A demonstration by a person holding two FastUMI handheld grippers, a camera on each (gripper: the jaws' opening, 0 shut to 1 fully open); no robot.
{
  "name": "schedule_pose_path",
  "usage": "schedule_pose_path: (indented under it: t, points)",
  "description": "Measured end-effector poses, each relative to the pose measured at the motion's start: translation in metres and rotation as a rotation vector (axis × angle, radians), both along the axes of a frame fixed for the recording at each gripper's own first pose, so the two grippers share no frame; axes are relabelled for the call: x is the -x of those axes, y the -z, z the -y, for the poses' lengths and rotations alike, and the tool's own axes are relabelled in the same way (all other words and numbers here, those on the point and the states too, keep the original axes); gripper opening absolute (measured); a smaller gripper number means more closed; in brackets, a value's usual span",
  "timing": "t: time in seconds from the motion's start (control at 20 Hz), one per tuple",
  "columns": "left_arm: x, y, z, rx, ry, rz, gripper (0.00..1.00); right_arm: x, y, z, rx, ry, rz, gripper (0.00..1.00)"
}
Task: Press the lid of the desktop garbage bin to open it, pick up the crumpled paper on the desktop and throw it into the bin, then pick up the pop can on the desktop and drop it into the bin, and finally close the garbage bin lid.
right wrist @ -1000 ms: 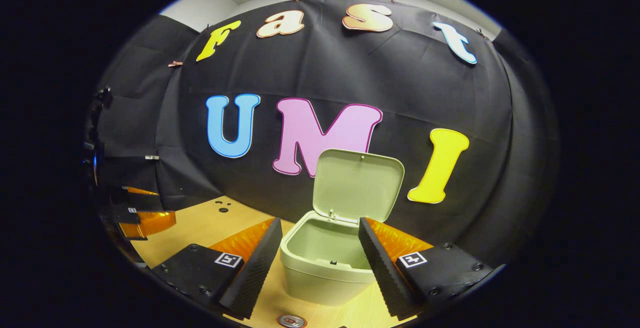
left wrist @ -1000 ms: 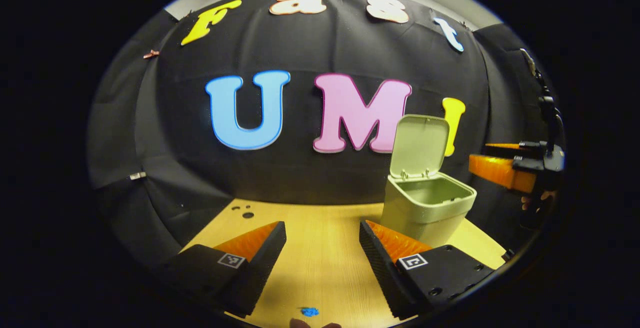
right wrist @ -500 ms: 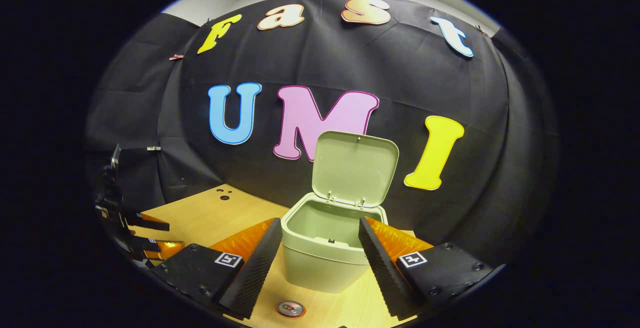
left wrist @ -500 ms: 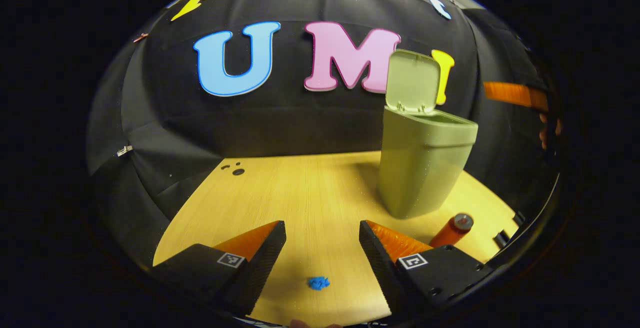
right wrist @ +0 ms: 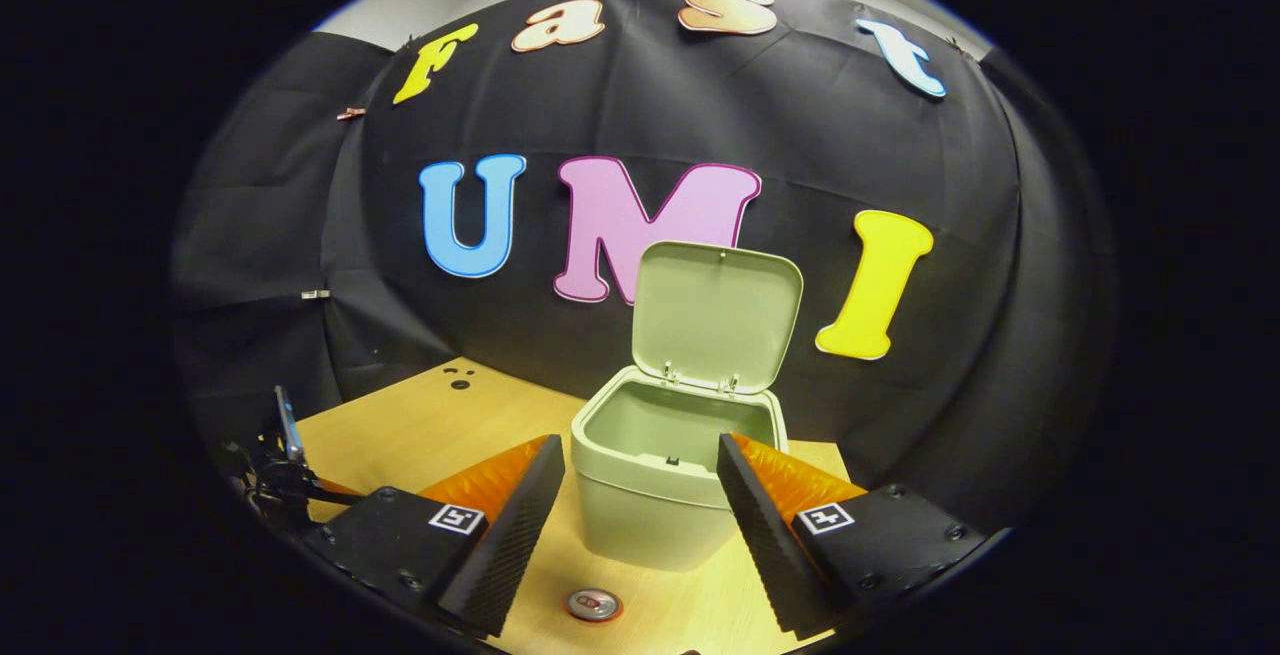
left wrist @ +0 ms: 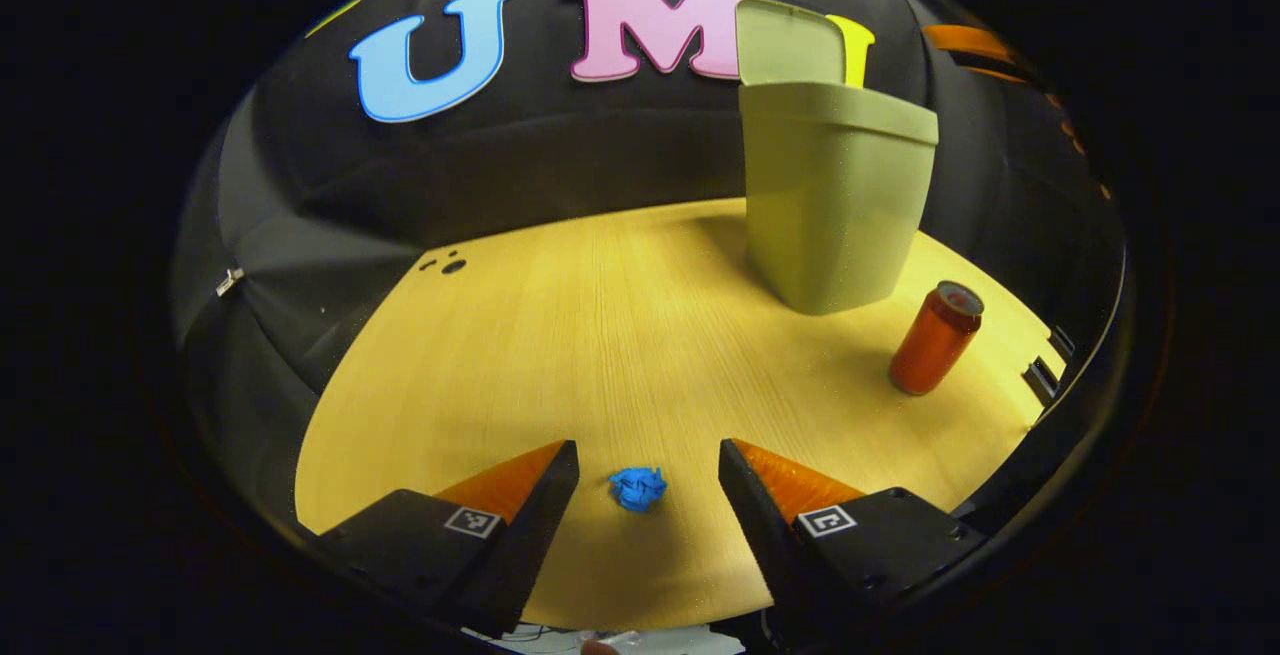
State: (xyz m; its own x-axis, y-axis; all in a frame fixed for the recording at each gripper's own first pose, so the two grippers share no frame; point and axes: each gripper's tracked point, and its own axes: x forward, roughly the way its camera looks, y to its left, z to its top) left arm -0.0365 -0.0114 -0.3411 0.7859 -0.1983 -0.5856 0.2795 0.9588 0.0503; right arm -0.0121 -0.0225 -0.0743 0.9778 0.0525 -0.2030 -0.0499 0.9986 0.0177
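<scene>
Both fingers of the left gripper (left wrist: 647,475) stand wide apart and hold nothing; the small blue crumpled paper (left wrist: 638,488) lies on the wooden desktop (left wrist: 600,335) between their tips, touching neither. In the left gripper view the green garbage bin (left wrist: 835,200) stands farther off to the right, near the black cloth wall (left wrist: 560,155), with its lid (left wrist: 790,43) swung up behind the rim. An orange pop can (left wrist: 937,337) stands upright on the desktop just in front of the bin and to its right, apart from it. A few small dark holes (left wrist: 445,264) mark the desktop at its far left edge.

The right gripper (right wrist: 640,470) is likewise spread wide and grips nothing. In the right gripper view it hangs above the desktop (right wrist: 430,425) and looks slightly down at the garbage bin (right wrist: 670,475), which shows between its two fingers without touching them. The lid (right wrist: 718,315) stands upright on its hinges at the back of the bin, so the mouth is open; what shows of the inside looks bare. The pop can (right wrist: 594,604) appears from above, its round metal top at the bottom of the view, just in front of the bin's base. At the lower left of this view a dark piece of equipment, apparently part of the left gripper (right wrist: 283,460), sits low over the desktop, too small and dim to make out in detail.
</scene>
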Motion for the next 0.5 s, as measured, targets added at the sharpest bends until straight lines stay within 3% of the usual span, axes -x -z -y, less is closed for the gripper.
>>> schedule_pose_path:
  t: [0.5]
  points:
    - [-0.009, 0.061, -0.009, -0.076, 0.006, -0.123, 0.83, 0.023, 0.005, 0.014, 0.009, 0.019, -0.033, 0.97]
